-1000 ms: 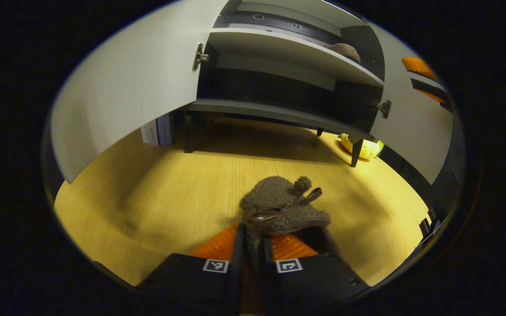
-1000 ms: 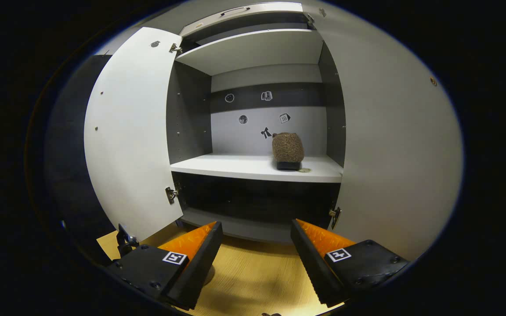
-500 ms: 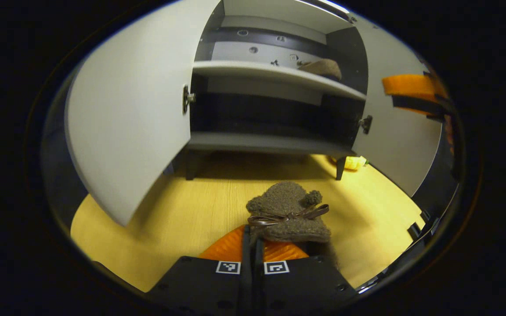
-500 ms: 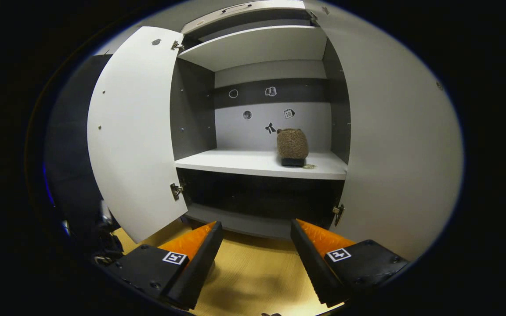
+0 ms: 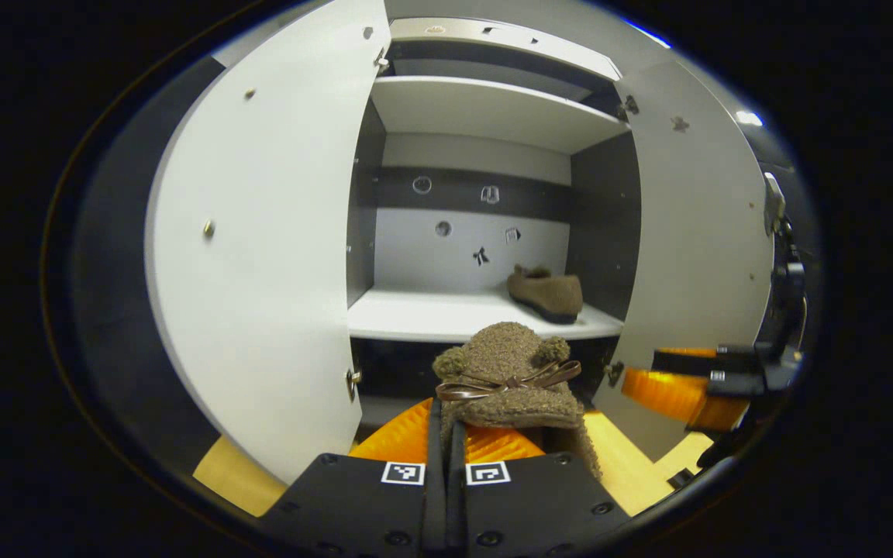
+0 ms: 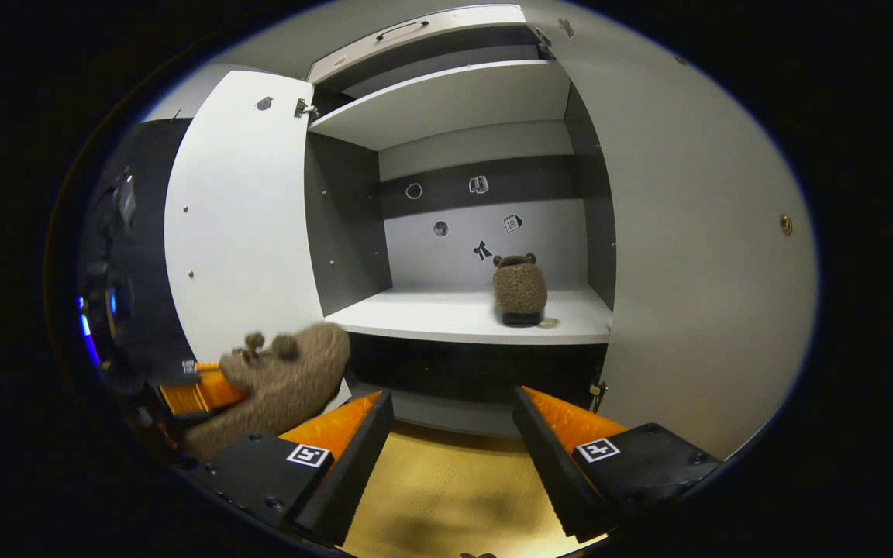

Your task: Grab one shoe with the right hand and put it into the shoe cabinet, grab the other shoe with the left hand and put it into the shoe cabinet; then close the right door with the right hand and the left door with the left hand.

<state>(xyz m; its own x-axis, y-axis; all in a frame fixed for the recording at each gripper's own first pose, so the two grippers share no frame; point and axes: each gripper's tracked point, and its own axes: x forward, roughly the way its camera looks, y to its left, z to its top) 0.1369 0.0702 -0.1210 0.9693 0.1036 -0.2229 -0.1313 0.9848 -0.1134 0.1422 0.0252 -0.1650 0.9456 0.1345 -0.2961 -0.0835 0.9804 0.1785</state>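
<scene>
Left gripper (image 5: 446, 434) level, clamping shoe (image 5: 510, 376), facing shoe cabinet (image 5: 493, 116)

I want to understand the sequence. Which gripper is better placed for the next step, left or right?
Left. The left gripper is shut on the second shoe, facing the shelf. The right gripper is open and empty; its shoe is already on the shelf.

Booth, shoe cabinet (image 5: 260, 256), wood floor (image 6: 446, 496)
</scene>
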